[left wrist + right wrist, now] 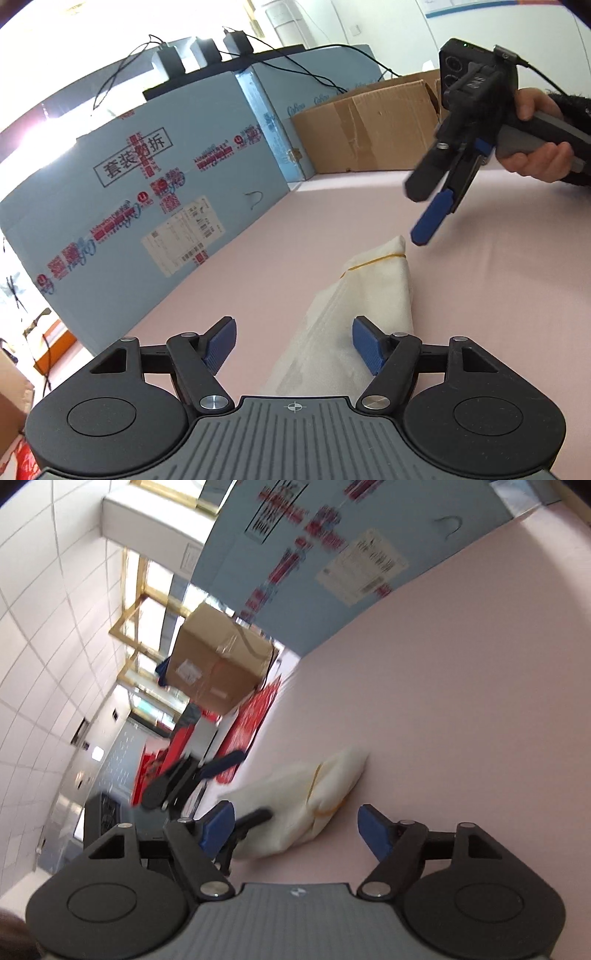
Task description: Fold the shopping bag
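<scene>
The folded white shopping bag (pixel 354 306), bound by a yellow rubber band (pixel 373 262), lies on the pink tabletop (pixel 480 295). The left gripper (pixel 293 343) hovers over its near end, jaws open and empty. The right gripper (pixel 436 214), hand-held, hangs just beyond its far end, jaws apart. Behind stands a blue carton (pixel 147 192) printed 套装勿拆, beside a brown cardboard box (pixel 365 129) whose contents are hidden.

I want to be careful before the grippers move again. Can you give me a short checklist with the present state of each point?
1. Left hand-held gripper open, pads off the bag: ok.
2. Right hand-held gripper open, holding nothing: ok.
3. Folded shopping bag lies on the pink table: ok.
4. Yellow rubber band around the bag's far end: ok.
5. Band tight enough to hold the fold: cannot tell.
</scene>
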`<state>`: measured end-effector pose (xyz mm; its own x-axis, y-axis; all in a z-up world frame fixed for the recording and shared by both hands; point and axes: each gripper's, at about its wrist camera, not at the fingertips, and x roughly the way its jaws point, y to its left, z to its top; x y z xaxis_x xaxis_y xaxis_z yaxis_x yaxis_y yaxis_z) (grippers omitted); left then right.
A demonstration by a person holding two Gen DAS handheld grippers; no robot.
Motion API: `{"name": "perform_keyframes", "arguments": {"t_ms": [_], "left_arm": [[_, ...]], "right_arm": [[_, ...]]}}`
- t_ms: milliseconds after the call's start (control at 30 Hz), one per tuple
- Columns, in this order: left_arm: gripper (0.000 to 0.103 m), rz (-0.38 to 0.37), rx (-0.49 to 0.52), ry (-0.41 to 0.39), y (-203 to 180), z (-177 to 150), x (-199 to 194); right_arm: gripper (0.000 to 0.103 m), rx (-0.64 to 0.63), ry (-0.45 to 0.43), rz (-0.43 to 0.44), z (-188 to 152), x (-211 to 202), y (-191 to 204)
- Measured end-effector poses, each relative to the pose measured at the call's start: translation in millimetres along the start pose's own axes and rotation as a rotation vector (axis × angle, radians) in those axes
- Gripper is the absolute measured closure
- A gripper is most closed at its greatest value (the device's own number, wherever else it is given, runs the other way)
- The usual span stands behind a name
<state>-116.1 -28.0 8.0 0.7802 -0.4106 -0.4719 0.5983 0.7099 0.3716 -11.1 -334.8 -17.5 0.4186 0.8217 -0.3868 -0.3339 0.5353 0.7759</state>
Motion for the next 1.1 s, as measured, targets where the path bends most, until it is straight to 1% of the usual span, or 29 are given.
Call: {"name": "perform_keyframes", "arguments": {"t_ms": [67,100,133,200,233,267,300,333,367,433,500,567,633,700,733,800,833,867,900,933,967,1033,1067,1100], "left_arm": [[0.033,0.027,-0.086,0.013,1.4,-5.1,-2.7],[0.033,0.040,-0.129,0.019,2.1,-7.6,-4.0],[0.033,0.053,-0.171,0.026,2.8,-10.2,-5.3],[0.033,0.049,-0.327,0.057,12.2,-16.3,-5.3],[0.033,0.032,-0.443,0.075,19.8,-20.6,-4.7],[0.035,0.018,-0.521,0.081,25.6,-24.3,-4.3],[0.039,0.006,-0.590,0.084,30.8,-27.9,-4.0],[0.041,-0.005,-0.636,0.081,34.8,-31.3,-4.4],[0.044,-0.011,-0.651,0.075,36.4,-33.4,-4.6],[0.046,-0.023,-0.669,0.061,38.4,-36.1,-5.2],[0.046,-0.039,-0.671,0.041,38.4,-35.1,-6.2],[0.046,-0.057,-0.637,0.022,37.4,-29.1,-3.1],[0.046,-0.064,-0.573,0.010,34.9,-21.1,4.8],[0.046,-0.061,-0.506,0.028,32.0,-11.4,18.1],[0.046,-0.044,-0.466,0.036,28.5,-6.6,24.1],[0.046,0.013,-0.389,0.054,19.3,1.5,30.2],[0.044,0.053,-0.352,0.053,13.8,5.7,30.0],[0.038,0.097,-0.323,0.048,8.5,10.3,27.0],[0.036,0.131,-0.306,0.043,5.1,13.7,23.4],[0.032,0.191,-0.277,0.025,-1.6,19.0,16.5],[0.029,0.258,-0.244,0.004,-9.1,24.7,8.8],[0.025,0.357,-0.193,-0.031,-27.2,34.5,-2.9],[0.025,0.388,-0.177,-0.055,-40.8,39.1,-9.3],[0.025,0.382,-0.176,-0.074,-52.3,43.5,-14.8]], "right_arm": [[0.024,0.061,-0.061,-0.025,9.5,6.1,-11.3],[0.027,0.106,-0.066,-0.032,13.2,14.8,-18.0],[0.030,0.121,-0.066,-0.037,13.7,21.9,-19.8],[0.029,0.094,-0.045,-0.001,10.8,35.0,-16.4],[0.031,0.085,-0.022,0.023,8.8,42.3,-14.2],[0.036,0.083,0.005,0.037,5.4,48.3,-12.2],[0.038,0.067,0.016,0.028,1.6,51.0,-9.6],[0.043,0.043,0.011,0.006,-1.5,51.5,-5.1],[0.049,0.033,0.005,-0.009,-4.4,50.3,-1.4],[0.055,0.049,0.000,-0.028,-13.2,45.9,0.4],[0.056,0.087,-0.009,-0.026,-23.9,34.0,-0.2],[0.056,0.102,-0.026,-0.024,-39.2,16.3,0.3],[0.056,0.110,-0.043,-0.021,-53.6,2.8,1.3],[0.055,0.123,-0.049,-0.021,-66.6,-6.8,2.6],[0.055,0.124,-0.050,-0.017,-71.6,-8.6,2.6],[0.055,0.105,-0.057,-0.023,-76.0,-13.1,4.1],[0.052,0.094,-0.060,-0.030,-77.1,-15.6,5.0],[0.048,0.080,-0.068,-0.041,-77.7,-19.0,5.9],[0.046,0.058,-0.084,-0.061,-76.8,-24.0,6.7],[0.042,0.036,-0.100,-0.089,-75.1,-27.1,7.4],[0.040,0.008,-0.111,-0.125,-73.3,-29.9,8.1],[0.040,-0.065,-0.115,-0.192,-69.0,-32.5,11.2],[0.038,-0.105,-0.111,-0.218,-66.3,-31.3,13.7],[0.038,-0.146,-0.100,-0.236,-63.6,-28.8,16.5]]}}
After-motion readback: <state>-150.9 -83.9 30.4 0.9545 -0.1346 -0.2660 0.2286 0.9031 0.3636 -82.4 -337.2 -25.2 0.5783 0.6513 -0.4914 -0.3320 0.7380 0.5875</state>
